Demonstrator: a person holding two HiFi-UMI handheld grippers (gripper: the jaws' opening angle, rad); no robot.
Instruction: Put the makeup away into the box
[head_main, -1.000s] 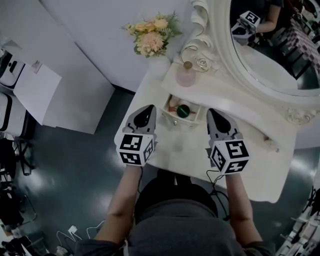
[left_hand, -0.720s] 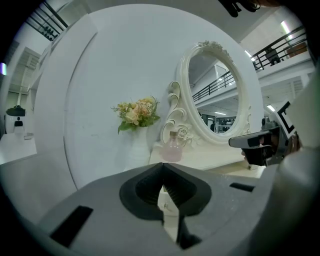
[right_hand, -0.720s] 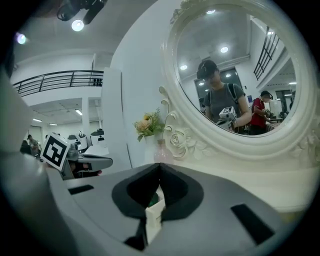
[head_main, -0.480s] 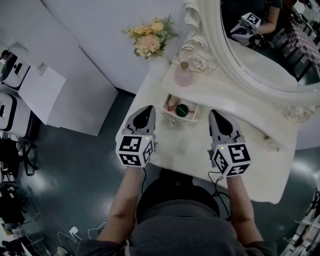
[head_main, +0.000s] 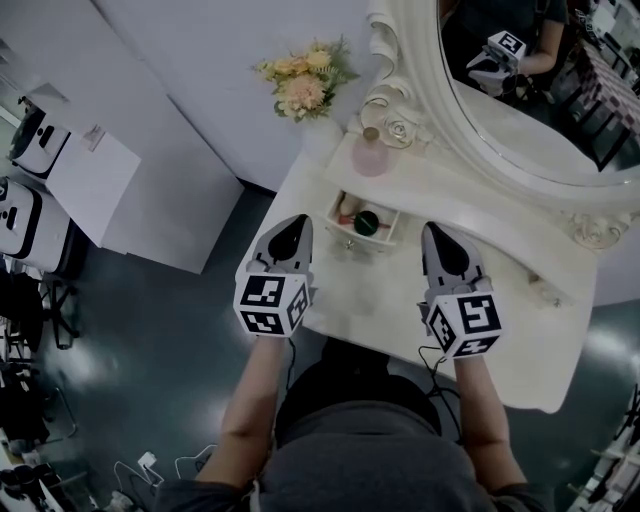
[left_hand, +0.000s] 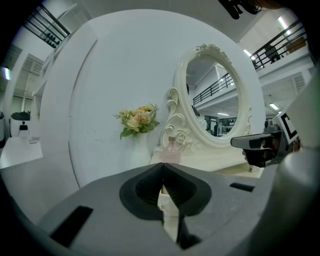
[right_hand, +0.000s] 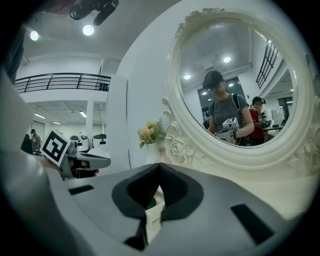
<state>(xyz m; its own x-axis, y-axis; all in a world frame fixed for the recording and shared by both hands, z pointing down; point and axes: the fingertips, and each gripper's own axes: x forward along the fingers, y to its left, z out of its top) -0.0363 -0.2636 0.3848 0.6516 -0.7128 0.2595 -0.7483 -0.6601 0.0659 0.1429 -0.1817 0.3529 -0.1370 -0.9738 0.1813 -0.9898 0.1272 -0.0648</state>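
A small white open box (head_main: 362, 223) stands on the white vanity table (head_main: 500, 330), below the mirror. Inside it lie a round green item (head_main: 367, 222) and a reddish item (head_main: 345, 212). My left gripper (head_main: 297, 224) hovers just left of the box, shut and empty. On the box's right my right gripper (head_main: 437, 233) is also shut with nothing in it. In the left gripper view the jaw tips (left_hand: 162, 166) meet, and the box (left_hand: 167, 202) shows below them. The right gripper view shows the box corner (right_hand: 154, 215) under its closed tips (right_hand: 160, 165).
A pink bottle (head_main: 372, 152) and a vase of flowers (head_main: 300, 85) stand behind the box, beside the ornate oval mirror (head_main: 520, 110). A small pale item (head_main: 545, 291) lies near the table's right end. White cabinets (head_main: 90, 180) stand on the dark floor to the left.
Both grippers have risen slightly in front of the box and stay shut. Nothing on the table has moved.
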